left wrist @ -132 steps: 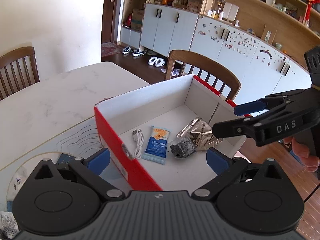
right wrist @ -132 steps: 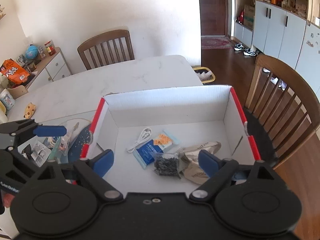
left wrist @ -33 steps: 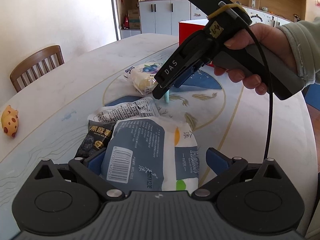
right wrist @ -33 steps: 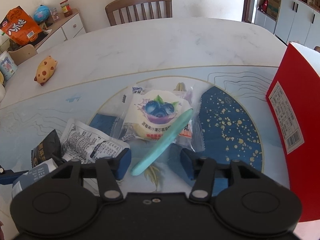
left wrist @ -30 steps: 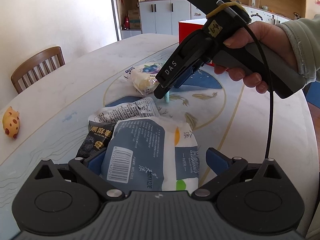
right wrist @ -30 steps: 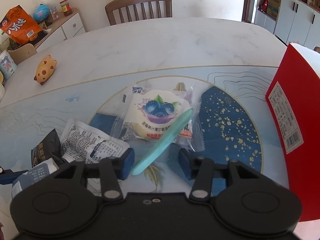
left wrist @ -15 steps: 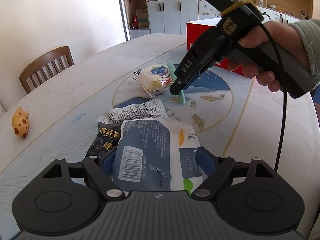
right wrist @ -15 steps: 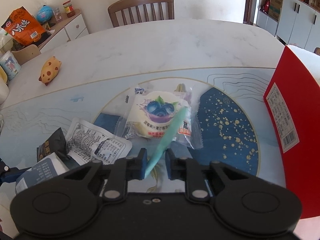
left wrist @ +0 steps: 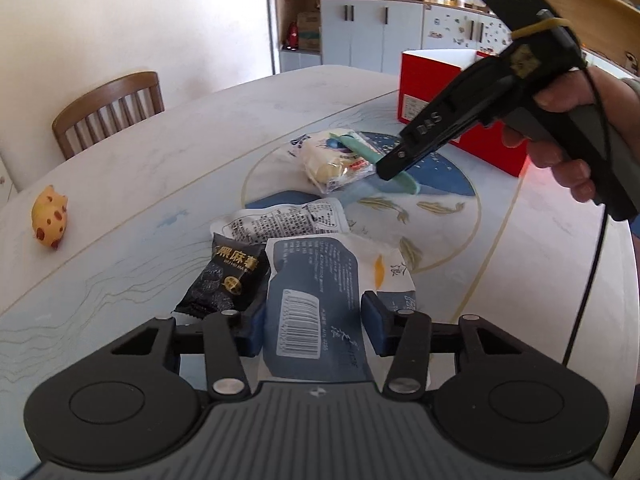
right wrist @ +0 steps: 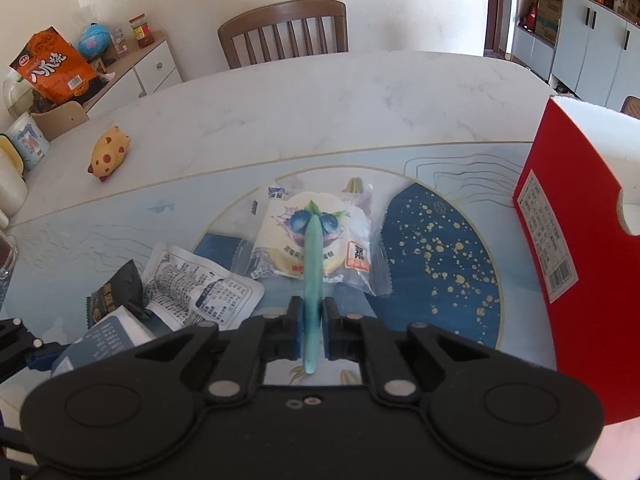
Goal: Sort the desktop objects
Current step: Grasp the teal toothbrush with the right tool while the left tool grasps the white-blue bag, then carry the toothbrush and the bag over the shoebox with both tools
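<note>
Tissue pack point(left wrist: 316, 300) lies on the table point(left wrist: 160, 168) between the closing pads of the left gripper point(left wrist: 312, 330), its near end hidden under the gripper body, and whether the pads press it yet I cannot tell; beyond, the right gripper point(left wrist: 390, 168) covers part of a teal stick point(left wrist: 400, 178). From the right wrist, that gripper's point(right wrist: 311, 330) pads pinch the teal stick point(right wrist: 312, 264) over a blueberry snack bag point(right wrist: 280, 248), with the red box point(right wrist: 580, 280) cut off at right
</note>
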Tool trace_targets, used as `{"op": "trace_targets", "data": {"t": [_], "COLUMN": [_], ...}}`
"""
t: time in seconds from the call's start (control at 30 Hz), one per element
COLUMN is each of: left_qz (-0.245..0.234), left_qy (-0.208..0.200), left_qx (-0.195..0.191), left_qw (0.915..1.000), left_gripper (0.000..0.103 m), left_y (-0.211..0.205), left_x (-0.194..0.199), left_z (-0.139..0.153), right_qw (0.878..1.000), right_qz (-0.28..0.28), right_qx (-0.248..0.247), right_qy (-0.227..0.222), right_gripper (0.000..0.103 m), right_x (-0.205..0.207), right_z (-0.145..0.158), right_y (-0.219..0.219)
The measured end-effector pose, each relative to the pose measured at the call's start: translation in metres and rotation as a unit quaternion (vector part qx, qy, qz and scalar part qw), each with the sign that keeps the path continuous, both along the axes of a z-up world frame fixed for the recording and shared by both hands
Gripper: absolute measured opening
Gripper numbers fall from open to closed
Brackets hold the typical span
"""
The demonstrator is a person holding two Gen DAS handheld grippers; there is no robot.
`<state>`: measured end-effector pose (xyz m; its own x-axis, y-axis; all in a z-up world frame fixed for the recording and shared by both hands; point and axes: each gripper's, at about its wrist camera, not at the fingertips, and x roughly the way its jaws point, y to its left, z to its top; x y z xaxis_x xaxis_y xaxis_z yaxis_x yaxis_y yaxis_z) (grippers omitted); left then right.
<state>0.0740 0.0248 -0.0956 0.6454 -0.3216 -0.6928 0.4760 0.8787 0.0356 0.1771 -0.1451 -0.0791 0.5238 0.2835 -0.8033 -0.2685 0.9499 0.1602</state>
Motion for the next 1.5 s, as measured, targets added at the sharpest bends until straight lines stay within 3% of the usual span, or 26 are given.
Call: {"op": "trace_targets", "data": {"t": [0.67, 1.07, 1.5], "left_qz": [0.027, 0.044, 0.037], "left_qy": [0.018, 0.03, 0.026], "left_qx": [-0.034, -0.07, -0.075], "left_qw": [0.9989, 0.9961, 0.9962], "left_gripper": [0.022, 0.016, 0.011], "left_y": [-0.004, -0.015, -0.04], "left_x": [-0.006, -0.007, -0.005], "left_z": [0.017, 0.029, 0.042], "right_qw": [1.0, 0.999, 0.997], "right_qz": [0.013, 0.003, -0.029], "right_qx": [0.012, 0.021, 0.034], "right_qy": [-0.022, -0.035, -0.058], "right_gripper": [0.008, 0.008, 0.008], "right_x": [-0.029, -0.046, -0.059], "right_z": [0.035, 0.053, 0.078], "right_y": [-0.022, -0.049, -0.089]}}
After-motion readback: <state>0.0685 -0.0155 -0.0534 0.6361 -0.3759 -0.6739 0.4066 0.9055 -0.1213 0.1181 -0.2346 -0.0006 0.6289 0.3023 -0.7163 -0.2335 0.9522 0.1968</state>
